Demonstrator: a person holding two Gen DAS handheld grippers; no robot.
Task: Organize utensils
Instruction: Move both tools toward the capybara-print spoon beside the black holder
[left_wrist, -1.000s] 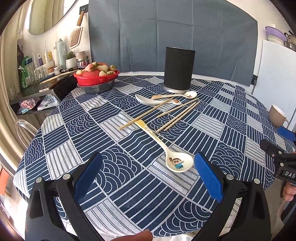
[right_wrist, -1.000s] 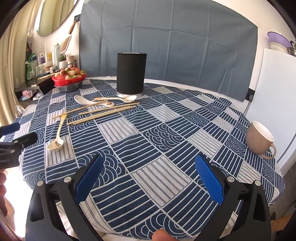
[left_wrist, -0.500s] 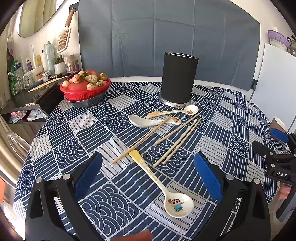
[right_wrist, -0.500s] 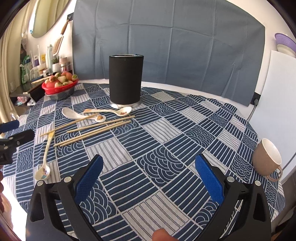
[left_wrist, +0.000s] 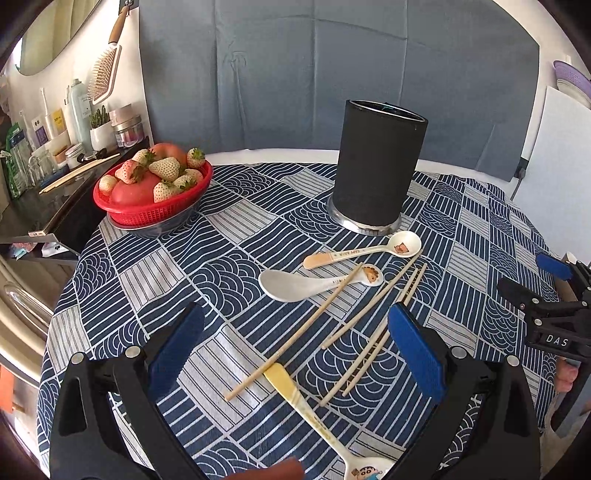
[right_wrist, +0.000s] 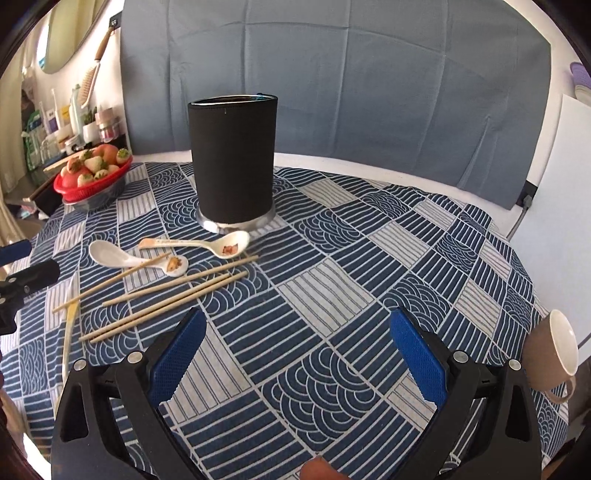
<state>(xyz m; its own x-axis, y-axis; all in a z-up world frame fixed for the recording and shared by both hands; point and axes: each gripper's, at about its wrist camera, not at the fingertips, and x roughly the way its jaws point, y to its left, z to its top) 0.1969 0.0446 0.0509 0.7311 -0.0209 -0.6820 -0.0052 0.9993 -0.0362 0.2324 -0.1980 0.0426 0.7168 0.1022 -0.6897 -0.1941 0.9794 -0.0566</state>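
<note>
Down at the bottom edge of the left wrist view, the bowl of the cartoon spoon (left_wrist: 364, 470) is cut off, and its yellow handle runs up between the left tool's (left_wrist: 295, 354) blue pads. What the black holder (right_wrist: 232, 162) contains cannot be seen from either view. The mug (right_wrist: 552, 350) lies tipped on its side at the tabletop's (right_wrist: 369, 258) right edge, partly cropped by the lens.

Open patterned cloth stretches in front of the right tool (right_wrist: 295, 350), with nothing between its pads. The chopsticks (left_wrist: 373, 325) lie loose and fanned in front of the holder, one of them crossing the handle of the white spoon (left_wrist: 291, 284); a second printed spoon (left_wrist: 369, 253) rests just beside the holder's base. The red fruit basket (left_wrist: 155, 192) sits near the left rim.

Both tools hover above the tabletop with jaws spread wide, gripping nothing. The right tool shows at the right margin of the left view.
</note>
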